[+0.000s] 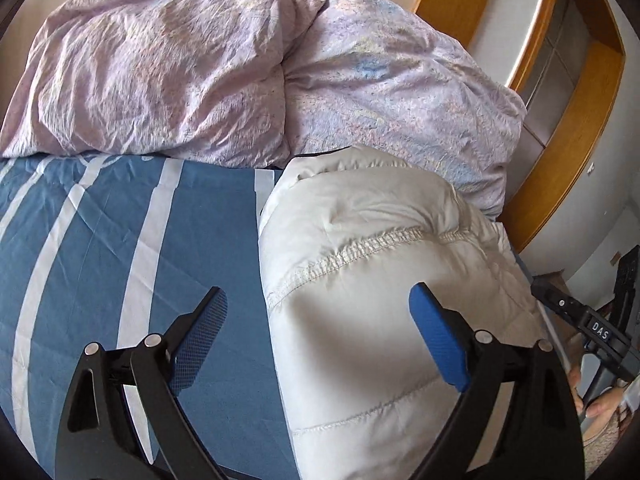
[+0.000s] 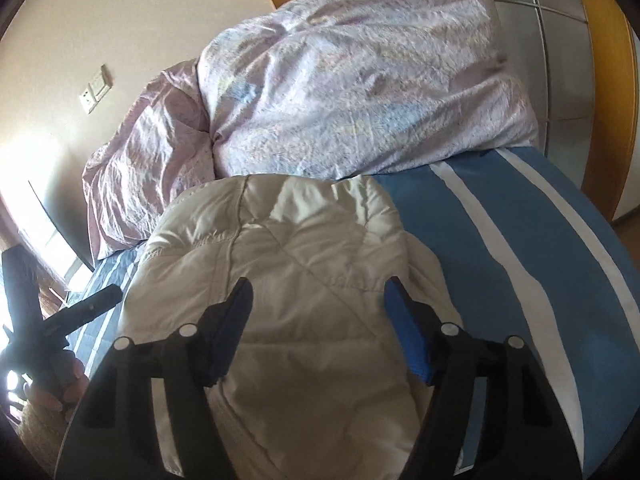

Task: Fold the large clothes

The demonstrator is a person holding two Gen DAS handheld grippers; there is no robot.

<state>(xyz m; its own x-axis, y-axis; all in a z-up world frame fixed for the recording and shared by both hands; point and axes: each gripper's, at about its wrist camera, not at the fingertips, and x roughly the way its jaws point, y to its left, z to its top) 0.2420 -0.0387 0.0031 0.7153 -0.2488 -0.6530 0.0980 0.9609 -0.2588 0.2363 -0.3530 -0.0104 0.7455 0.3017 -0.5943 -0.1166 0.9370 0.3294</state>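
Two hand-held grippers hung released over the bed: the left hand-held gripper (image 1: 320, 336) at the edge of a folded white puffer jacket (image 1: 372, 264), the right hand-held gripper (image 2: 318, 312) above it. The jacket lay on the blue striped sheet (image 1: 120, 240), touching a crumpled lilac duvet (image 1: 240, 80).

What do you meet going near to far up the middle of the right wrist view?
The open right gripper → white quilted jacket lying on the blue striped sheet → crumpled lilac duvet → cream wall.
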